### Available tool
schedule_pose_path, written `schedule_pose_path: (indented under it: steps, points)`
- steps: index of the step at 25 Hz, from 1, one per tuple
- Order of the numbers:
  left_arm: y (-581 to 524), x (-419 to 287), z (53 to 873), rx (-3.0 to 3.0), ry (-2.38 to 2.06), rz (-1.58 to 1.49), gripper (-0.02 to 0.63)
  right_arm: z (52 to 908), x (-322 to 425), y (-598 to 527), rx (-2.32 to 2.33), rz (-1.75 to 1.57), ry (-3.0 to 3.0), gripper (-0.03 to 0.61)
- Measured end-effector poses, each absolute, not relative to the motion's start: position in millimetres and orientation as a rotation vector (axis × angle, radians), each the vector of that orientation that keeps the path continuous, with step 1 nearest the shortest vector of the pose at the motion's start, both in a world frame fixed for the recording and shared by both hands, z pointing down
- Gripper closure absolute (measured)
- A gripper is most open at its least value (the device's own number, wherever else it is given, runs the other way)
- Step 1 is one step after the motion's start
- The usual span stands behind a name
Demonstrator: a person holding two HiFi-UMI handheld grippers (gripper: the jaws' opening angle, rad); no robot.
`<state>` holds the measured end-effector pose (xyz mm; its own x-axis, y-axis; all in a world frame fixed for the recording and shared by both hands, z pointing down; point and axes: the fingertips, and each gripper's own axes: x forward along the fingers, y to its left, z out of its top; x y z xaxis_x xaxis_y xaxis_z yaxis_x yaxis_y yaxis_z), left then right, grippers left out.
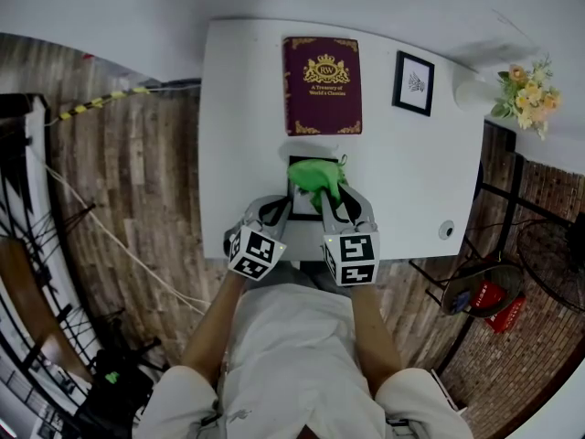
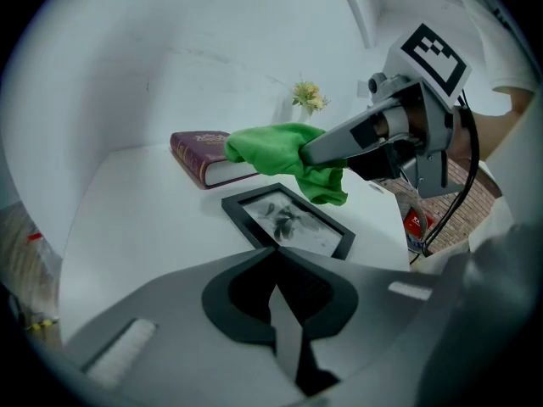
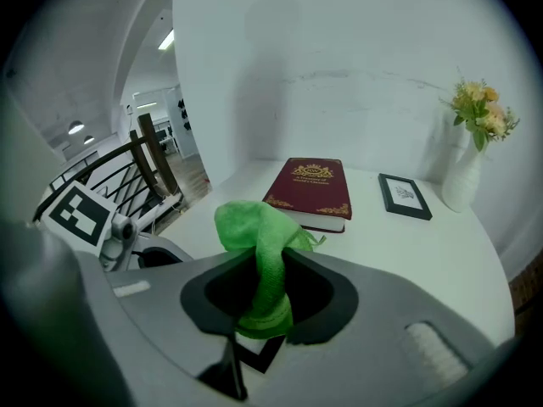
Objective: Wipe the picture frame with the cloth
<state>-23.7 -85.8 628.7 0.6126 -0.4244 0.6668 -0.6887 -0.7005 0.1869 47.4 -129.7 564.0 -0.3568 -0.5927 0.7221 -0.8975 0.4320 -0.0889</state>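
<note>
Where we look along the right gripper [image 3: 261,265], its two jaws are clenched on the green cloth [image 3: 254,227], which bunches up above them and hangs as a strip between them. Just beside it, on the person's left, we show the left gripper [image 2: 276,257] with its jaws brought together and nothing between them. Directly ahead of both tools lies the black picture frame [image 2: 288,220], flat and glass up on the white table [image 1: 242,108], just on the person's side of the maroon book [image 1: 322,85]. The cloth is over the end of the frame nearest the book, though we cannot tell whether it touches the glass. To the right of the book and apart from it we mark a second, smaller black frame [image 1: 413,82]. Farther right again, by the wall, stands a white vase [image 3: 462,185] of yellow flowers.
</note>
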Motion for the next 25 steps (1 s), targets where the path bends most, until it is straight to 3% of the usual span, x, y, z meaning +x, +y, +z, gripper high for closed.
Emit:
schedule_pose_path:
  steps: [15, 25]
  points:
    - [-87, -25, 628, 2.398, -0.905, 0.817, 0.595, 591, -15, -119, 1.085, 0.683, -2.131, 0.494]
    - [-83, -29, 641, 2.43, -0.932, 1.005, 0.595, 613, -22, -111, 1.048, 0.701, -2.102, 0.494]
